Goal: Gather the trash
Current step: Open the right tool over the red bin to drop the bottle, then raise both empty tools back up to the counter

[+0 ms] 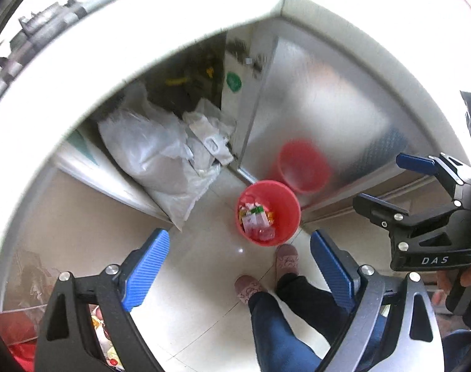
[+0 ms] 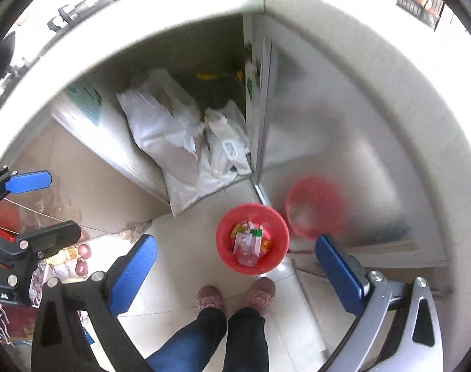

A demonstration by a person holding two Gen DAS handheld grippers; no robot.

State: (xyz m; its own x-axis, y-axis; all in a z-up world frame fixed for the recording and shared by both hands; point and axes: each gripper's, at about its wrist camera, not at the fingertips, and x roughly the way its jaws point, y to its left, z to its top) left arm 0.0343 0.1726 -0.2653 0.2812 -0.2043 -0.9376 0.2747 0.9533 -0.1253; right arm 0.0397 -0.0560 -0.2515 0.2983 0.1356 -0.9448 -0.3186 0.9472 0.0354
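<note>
A red trash bin (image 1: pixel 285 214) stands on the pale tiled floor far below, in front of my feet. It holds several wrappers and bits of clear plastic (image 1: pixel 255 220). It also shows in the right wrist view (image 2: pixel 275 238), with the same trash (image 2: pixel 249 241) inside. My left gripper (image 1: pixel 238 269) is open and empty, high above the floor. My right gripper (image 2: pixel 235 266) is open and empty too, held beside the left one; it appears at the right edge of the left wrist view (image 1: pixel 387 183). The left gripper shows at the left edge of the right wrist view (image 2: pixel 46 204).
A white countertop (image 1: pixel 179 15) curves around above the floor. Under it white plastic bags (image 1: pixel 161 155) lean in an open space beside a steel cabinet door (image 1: pixel 322 99) that mirrors the bin. My slippered feet (image 2: pixel 235 297) stand just before the bin. Fruit and red bags (image 2: pixel 74 257) lie lower left.
</note>
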